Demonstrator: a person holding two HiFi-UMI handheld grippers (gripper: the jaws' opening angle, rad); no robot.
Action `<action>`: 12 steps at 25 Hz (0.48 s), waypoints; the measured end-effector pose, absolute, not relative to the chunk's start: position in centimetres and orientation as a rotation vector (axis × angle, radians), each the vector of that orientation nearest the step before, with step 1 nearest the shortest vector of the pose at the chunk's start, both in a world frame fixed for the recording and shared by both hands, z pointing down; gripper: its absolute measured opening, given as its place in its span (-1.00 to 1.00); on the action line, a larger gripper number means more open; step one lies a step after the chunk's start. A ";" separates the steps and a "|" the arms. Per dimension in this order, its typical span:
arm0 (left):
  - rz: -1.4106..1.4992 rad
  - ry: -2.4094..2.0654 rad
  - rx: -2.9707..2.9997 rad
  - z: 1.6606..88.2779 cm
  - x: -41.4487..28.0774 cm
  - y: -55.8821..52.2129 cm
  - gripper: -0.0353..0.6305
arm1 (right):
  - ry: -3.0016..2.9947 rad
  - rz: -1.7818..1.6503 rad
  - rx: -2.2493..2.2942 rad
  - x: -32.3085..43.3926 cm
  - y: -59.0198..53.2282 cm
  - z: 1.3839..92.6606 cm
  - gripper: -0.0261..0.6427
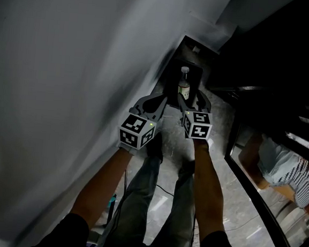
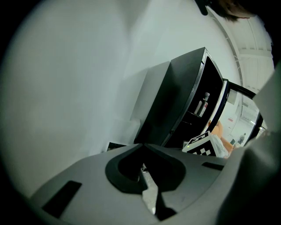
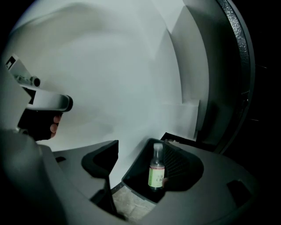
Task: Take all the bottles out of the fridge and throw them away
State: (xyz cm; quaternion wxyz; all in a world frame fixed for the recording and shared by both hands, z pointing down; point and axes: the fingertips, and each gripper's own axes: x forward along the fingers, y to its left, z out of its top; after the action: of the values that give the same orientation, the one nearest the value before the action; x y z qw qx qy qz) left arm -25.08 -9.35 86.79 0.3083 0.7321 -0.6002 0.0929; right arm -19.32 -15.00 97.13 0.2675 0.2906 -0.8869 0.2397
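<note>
1. Bottle (image 3: pixel 156 169) stands upright inside the black bin (image 3: pixel 131 172), against the white wall (image 3: pixel 109 88);
2. right gripper (image 3: pixel 147 154) hangs over the bin, jaws spread wide, clamping nothing;
3. left gripper (image 2: pixel 142 148) is beside it, jaw tips pressed together, empty;
4. a second bottle (image 2: pixel 203 103) stands on a shelf of the open black fridge (image 2: pixel 173 105).

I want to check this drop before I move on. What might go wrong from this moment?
1. The bottle shows upright in the black bin, between the open jaws of the right gripper. Whether it has settled is unclear, so it may tip or bounce out.
2. The bin sits tight against the wall, so the gripper may bump it when pulling back.
3. A second bottle stands in the open fridge; it might be missed.
</note>
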 end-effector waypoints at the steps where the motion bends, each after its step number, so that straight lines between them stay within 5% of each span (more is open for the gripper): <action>1: 0.248 -1.587 1.933 86.8 -25.1 -9.2 -0.88 | -2.391 0.648 0.788 -19.1 -14.9 97.1 0.00; 8: 0.231 -1.601 1.927 84.7 -24.7 -8.8 -0.88 | -2.426 0.655 0.829 -16.2 -13.1 93.2 -0.05; 12: 0.215 -1.605 1.943 81.6 -23.3 -9.0 -0.88 | -2.452 0.630 0.914 -13.3 -12.5 87.8 -0.50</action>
State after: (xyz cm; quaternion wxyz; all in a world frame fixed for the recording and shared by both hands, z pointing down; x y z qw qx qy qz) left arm -23.25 -8.99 81.63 0.3012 0.7325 -0.6052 0.0811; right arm -13.25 -12.48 87.78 0.2232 0.3309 -0.8881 0.2281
